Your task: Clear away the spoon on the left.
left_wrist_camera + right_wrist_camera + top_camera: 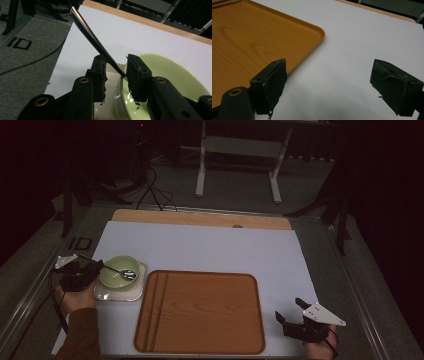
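The left gripper (115, 72) is at the spoon (92, 40).
Its jaws are a bit apart, with the spoon's handle between them, just over the green bowl (170, 75). The right gripper (329, 82) is spread wide, beside the tray (249, 40).

Open white table sheet (210, 247) beyond and right of the flat wooden tray (200, 312). At left, blocked by a pale green bowl (116, 268) on a white square plate (134, 292), metal spoon (111, 268) slanting outward.
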The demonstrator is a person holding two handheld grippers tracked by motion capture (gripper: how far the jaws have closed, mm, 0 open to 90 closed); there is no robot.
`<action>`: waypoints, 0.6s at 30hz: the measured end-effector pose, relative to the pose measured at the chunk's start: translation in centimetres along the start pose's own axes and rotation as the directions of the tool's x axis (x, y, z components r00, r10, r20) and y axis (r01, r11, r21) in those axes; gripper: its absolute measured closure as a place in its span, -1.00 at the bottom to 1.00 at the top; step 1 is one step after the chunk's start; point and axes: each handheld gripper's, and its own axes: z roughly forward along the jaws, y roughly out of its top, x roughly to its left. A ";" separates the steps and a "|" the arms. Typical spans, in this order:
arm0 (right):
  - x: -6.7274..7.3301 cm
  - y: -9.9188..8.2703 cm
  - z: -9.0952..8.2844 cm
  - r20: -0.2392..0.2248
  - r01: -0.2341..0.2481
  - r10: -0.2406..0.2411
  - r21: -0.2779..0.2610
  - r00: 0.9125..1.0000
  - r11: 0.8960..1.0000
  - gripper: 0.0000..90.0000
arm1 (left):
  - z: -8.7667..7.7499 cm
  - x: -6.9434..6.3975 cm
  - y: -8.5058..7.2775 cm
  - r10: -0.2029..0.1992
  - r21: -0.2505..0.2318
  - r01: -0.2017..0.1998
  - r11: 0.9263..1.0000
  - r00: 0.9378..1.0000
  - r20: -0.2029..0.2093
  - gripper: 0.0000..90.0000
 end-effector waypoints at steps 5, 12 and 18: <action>0.0 0.0 0.0 0.000 0.001 -0.001 0.003 1.000 1.000 -0.69 | 0.4 0.2 0.0 -0.019 0.000 0.019 1.000 1.000 0.015 0.58; 0.0 0.0 0.0 0.002 0.001 -0.001 -0.001 1.000 1.000 -0.69 | 0.0 -0.3 0.2 -0.003 -0.027 0.003 1.000 1.000 0.022 0.76; 0.0 0.0 0.0 0.002 0.001 -0.001 -0.001 1.000 1.000 -0.69 | -1.2 -1.4 1.0 0.061 -0.079 -0.056 0.995 0.997 0.054 0.88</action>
